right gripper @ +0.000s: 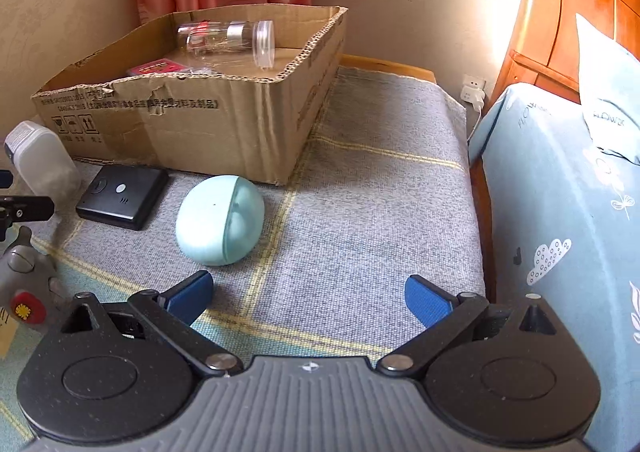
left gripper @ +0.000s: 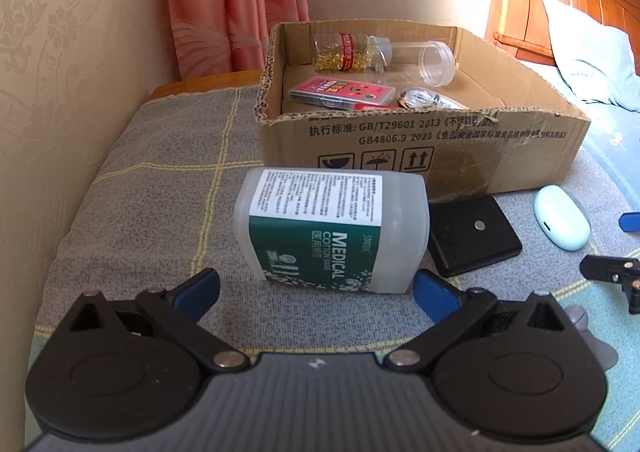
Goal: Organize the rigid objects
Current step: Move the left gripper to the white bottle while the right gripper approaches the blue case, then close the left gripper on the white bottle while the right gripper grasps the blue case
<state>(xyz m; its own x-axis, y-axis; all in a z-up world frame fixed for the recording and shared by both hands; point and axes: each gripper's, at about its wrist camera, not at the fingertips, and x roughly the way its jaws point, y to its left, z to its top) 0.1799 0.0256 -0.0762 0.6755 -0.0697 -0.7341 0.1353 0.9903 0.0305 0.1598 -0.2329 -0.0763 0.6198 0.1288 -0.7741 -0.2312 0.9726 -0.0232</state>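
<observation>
A translucent cotton swab box [left gripper: 334, 228] with a green label lies on the grey checked cloth, just ahead of my open, empty left gripper [left gripper: 316, 292]; it also shows in the right wrist view [right gripper: 40, 164]. A flat black device [left gripper: 472, 234] [right gripper: 122, 196] lies to its right. A pale blue egg-shaped case [left gripper: 562, 218] [right gripper: 220, 220] lies just ahead and left of my open, empty right gripper [right gripper: 308, 294]. The open cardboard box [left gripper: 420, 140] [right gripper: 180, 120] behind holds clear jars [left gripper: 400, 54], a pink case [left gripper: 340, 92] and a shiny item.
A wall and pink curtain [left gripper: 232, 4] stand behind the box. A bed with blue sheet [right gripper: 560, 192] and wooden headboard [right gripper: 560, 12] lies on the right. A wall socket [right gripper: 474, 90] sits behind the surface's far right corner.
</observation>
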